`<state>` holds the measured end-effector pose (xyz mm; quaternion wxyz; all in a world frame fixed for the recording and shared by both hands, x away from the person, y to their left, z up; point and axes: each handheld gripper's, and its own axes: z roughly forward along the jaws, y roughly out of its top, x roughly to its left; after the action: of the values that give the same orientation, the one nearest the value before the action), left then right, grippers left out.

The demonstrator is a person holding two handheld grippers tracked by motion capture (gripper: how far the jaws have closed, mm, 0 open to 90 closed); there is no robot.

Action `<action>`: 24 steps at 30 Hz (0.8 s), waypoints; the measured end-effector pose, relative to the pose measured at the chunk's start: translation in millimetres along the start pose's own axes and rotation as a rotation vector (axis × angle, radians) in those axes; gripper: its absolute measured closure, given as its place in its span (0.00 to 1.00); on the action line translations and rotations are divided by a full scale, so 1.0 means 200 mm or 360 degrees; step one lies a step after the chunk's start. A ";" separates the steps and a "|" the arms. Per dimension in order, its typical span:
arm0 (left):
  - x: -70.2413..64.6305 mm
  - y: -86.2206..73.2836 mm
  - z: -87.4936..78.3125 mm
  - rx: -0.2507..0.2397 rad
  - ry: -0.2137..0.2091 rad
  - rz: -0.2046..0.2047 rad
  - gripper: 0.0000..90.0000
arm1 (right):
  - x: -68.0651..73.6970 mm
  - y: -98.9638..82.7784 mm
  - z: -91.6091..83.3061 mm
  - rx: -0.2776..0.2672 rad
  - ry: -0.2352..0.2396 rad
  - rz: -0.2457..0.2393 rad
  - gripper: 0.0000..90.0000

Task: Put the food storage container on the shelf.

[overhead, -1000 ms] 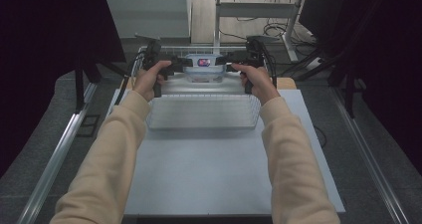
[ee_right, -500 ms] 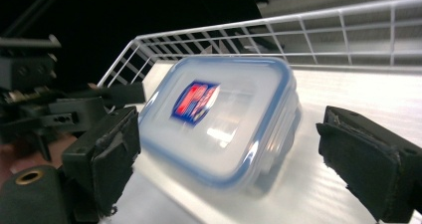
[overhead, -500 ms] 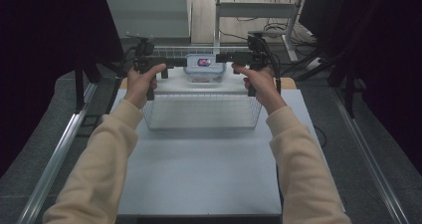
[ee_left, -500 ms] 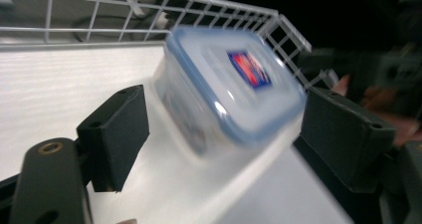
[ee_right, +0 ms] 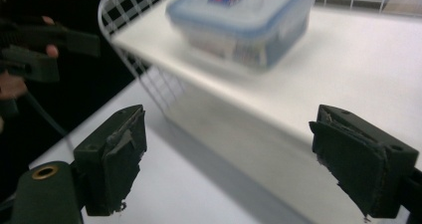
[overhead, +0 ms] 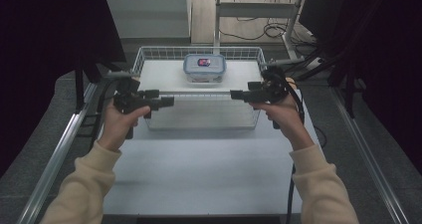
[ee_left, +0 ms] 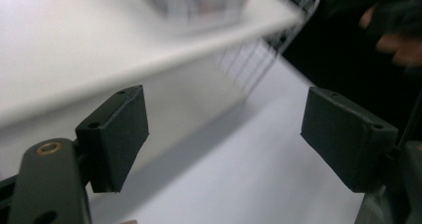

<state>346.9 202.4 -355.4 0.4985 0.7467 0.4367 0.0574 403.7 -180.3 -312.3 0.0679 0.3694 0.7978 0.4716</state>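
A white wire basket [overhead: 199, 92] stands on the white table [overhead: 199, 169]. At its far end sits a clear box with a blue lid [overhead: 204, 67]. My left gripper [overhead: 166, 102] hangs at the basket's near left corner and my right gripper [overhead: 234, 93] at its near right, both pointing inward along the front rim. Both jaws have just been opening, and the right has eased in a little since; both are open with nothing between them. The left gripper view [ee_left: 224, 134] looks along the blurred basket [ee_left: 254, 64]. The right gripper view [ee_right: 226, 154] looks at the basket [ee_right: 144, 79] and the box [ee_right: 244, 20].
Metal rails run along both sides of the table [overhead: 64, 144]. Cables and a metal stand leg [overhead: 217, 20] lie on the floor beyond the basket. Dark curtains close in on both sides. The table's near half is bare white surface.
Both hands have drawn back toward the person from the basket's far part to its front corners. Both jaws now stand wide. The basket and box stay where they were.
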 end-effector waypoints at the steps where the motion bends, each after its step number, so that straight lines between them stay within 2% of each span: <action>1: -0.01 -0.04 0.00 0.0024 0.0000 -0.0004 0.21 | 0.01 -0.04 -0.01 0.0025 -0.0002 -0.0017 0.16; 2: -0.01 -0.08 0.00 0.0042 0.0001 -0.0003 0.21 | 0.03 -0.11 -0.02 0.0066 -0.0003 -0.0052 0.17; 3: -0.02 -0.13 0.00 0.0066 -0.0001 0.0001 0.21 | 0.03 -0.11 -0.02 0.0066 -0.0003 -0.0052 0.17; 5: -0.03 -0.21 0.01 0.0097 -0.0011 0.0001 0.21 | 0.04 -0.19 -0.03 0.0096 -0.0004 -0.0076 0.18; 10: -0.06 -0.40 0.04 0.0184 0.0037 0.0057 0.21 | 0.07 -0.40 -0.02 0.0143 -0.0005 -0.0073 0.19; 12: -0.07 -0.47 0.05 0.0211 0.0053 0.0073 0.21 | 0.08 -0.49 -0.02 0.0154 -0.0026 -0.0078 0.20; 15: -0.09 -0.56 0.09 0.0258 0.0035 0.0088 0.21 | 0.09 -0.61 -0.01 0.0220 -0.0035 -0.0112 0.21; 16: -0.09 -0.59 0.10 0.0280 0.0026 0.0096 0.21 | 0.09 -0.65 0.00 0.0246 -0.0037 -0.0122 0.21; 18: -0.10 -0.62 0.12 0.0316 0.0057 0.0118 0.20 | 0.10 -0.72 0.01 0.0284 -0.0045 -0.0137 0.21; 20: -0.11 -0.65 0.13 0.0325 0.0043 0.0109 0.21 | 0.10 -0.77 0.02 0.0312 -0.0041 -0.0134 0.20; 24: -0.11 -0.68 0.15 0.0340 0.0051 0.0105 0.21 | 0.09 -0.82 0.02 0.0317 -0.0035 -0.0112 0.21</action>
<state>268.4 182.5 -469.5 0.4067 0.8085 0.4236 0.0388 306.7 -211.7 -442.7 0.0561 0.3512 0.8525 0.3831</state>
